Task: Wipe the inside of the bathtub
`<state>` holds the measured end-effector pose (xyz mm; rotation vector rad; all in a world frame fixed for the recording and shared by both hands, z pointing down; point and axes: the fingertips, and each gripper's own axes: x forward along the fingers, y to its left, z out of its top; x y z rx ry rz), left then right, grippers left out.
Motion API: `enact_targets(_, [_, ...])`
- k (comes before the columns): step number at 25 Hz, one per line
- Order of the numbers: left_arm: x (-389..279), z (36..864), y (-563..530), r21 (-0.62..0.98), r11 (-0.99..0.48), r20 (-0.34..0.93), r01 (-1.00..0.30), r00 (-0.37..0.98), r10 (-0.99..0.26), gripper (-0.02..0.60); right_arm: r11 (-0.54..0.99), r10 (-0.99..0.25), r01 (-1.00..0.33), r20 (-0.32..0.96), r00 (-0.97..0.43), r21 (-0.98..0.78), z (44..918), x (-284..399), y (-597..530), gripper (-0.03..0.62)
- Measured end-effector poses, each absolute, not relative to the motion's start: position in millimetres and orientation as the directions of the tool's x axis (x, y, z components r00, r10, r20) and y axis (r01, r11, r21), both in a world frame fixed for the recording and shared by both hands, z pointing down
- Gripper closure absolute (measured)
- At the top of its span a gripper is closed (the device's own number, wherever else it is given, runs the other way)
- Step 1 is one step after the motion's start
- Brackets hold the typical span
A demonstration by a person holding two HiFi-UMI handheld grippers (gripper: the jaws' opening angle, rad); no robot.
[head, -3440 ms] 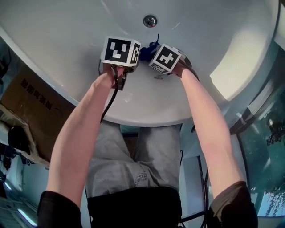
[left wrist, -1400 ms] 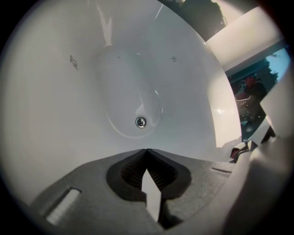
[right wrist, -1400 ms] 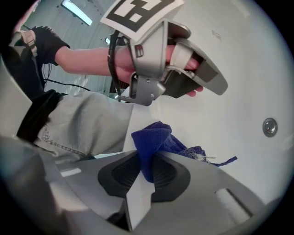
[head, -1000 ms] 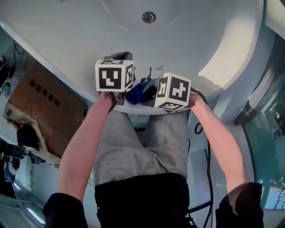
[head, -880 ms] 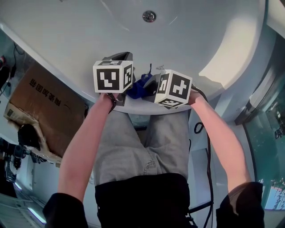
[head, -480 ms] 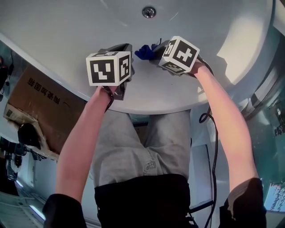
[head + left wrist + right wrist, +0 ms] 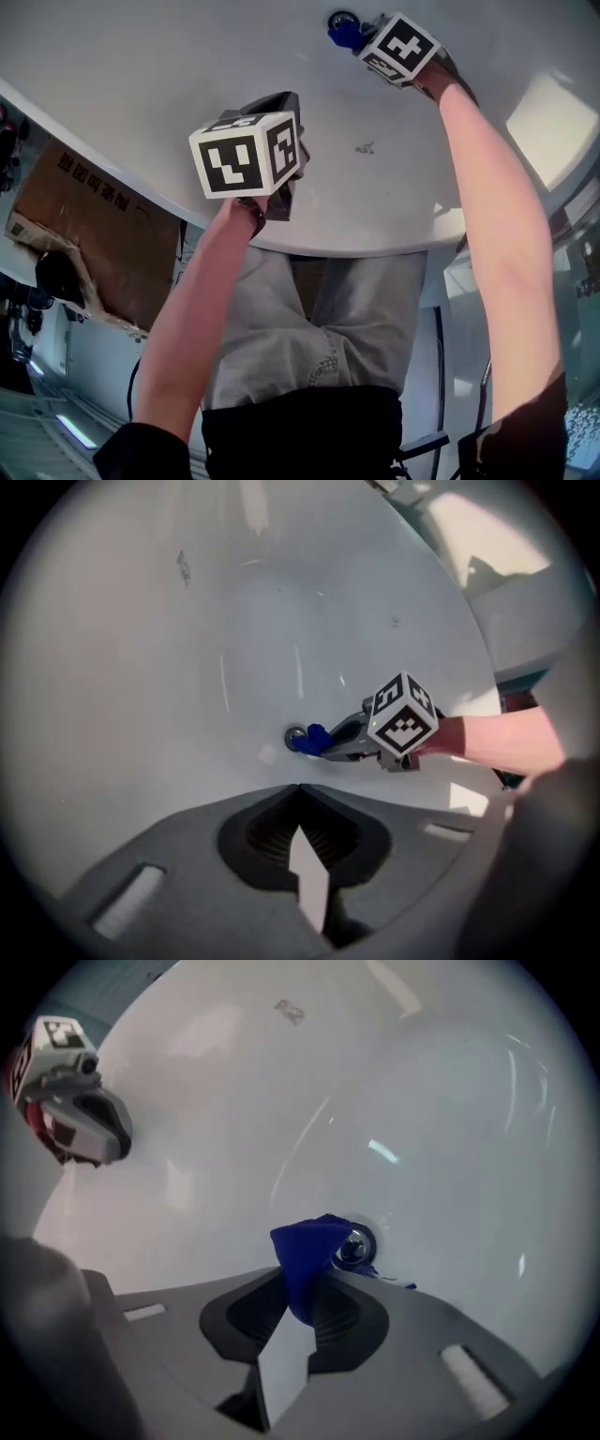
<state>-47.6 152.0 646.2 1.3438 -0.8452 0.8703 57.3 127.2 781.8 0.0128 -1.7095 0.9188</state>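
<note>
The white bathtub (image 7: 141,66) fills the top of the head view. My right gripper (image 7: 361,36) reaches far into the tub, shut on a blue cloth (image 7: 346,34) that it presses against the tub floor at the chrome drain (image 7: 338,20). The right gripper view shows the blue cloth (image 7: 307,1258) bunched between the jaws, with the drain (image 7: 355,1246) just past it. My left gripper (image 7: 274,108) hovers over the near wall of the tub, shut with nothing in it. From the left gripper view, the right gripper (image 7: 337,742) and the cloth (image 7: 313,739) sit by the drain (image 7: 295,737).
A brown cardboard box (image 7: 89,234) lies on the floor left of the tub. The tub rim (image 7: 375,246) curves just in front of the person's legs. A small mark (image 7: 363,147) shows on the tub wall. Glass panels (image 7: 577,272) stand at the right.
My right gripper has carried the blue cloth from the near rim away across the tub to the drain. The left gripper stayed near the rim, shifting slightly right.
</note>
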Motion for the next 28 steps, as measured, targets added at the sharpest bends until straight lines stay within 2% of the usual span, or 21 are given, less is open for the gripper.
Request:
enact_targets(3, [-48.7,654.4,143.8,0.452,0.023,0.891,-0.892,0.452,0.025,0.578,0.735,0.447,-0.381,0.824,-0.348,-0.560,794.2,44.7,136.0,0.531])
enact_targets(7, [-37.4,664.0,161.3,0.463,0.066,0.884,-0.884,0.466,0.048,0.578,0.827,0.413,-0.328,0.890,-0.195,-0.456,818.3,72.5,154.1,0.533])
enact_targets(11, [-23.4,675.2,153.2,0.470,0.081,0.881,-0.879,0.473,0.026,0.578,0.861,0.419,-0.256,0.898,-0.133,-0.440,830.2,87.4,157.5,0.533])
enact_targets(19, [-9.4,654.7,174.4,0.495,0.054,0.865,-0.867,0.498,0.060,0.578,0.826,0.483,-0.267,0.867,-0.120,-0.497,815.0,93.3,199.0,0.531])
enact_targets(28, [-11.4,651.6,193.8,0.410,0.031,0.908,-0.911,0.411,0.079,0.578,0.839,0.454,-0.260,0.878,-0.150,-0.478,792.9,98.7,210.7,0.531])
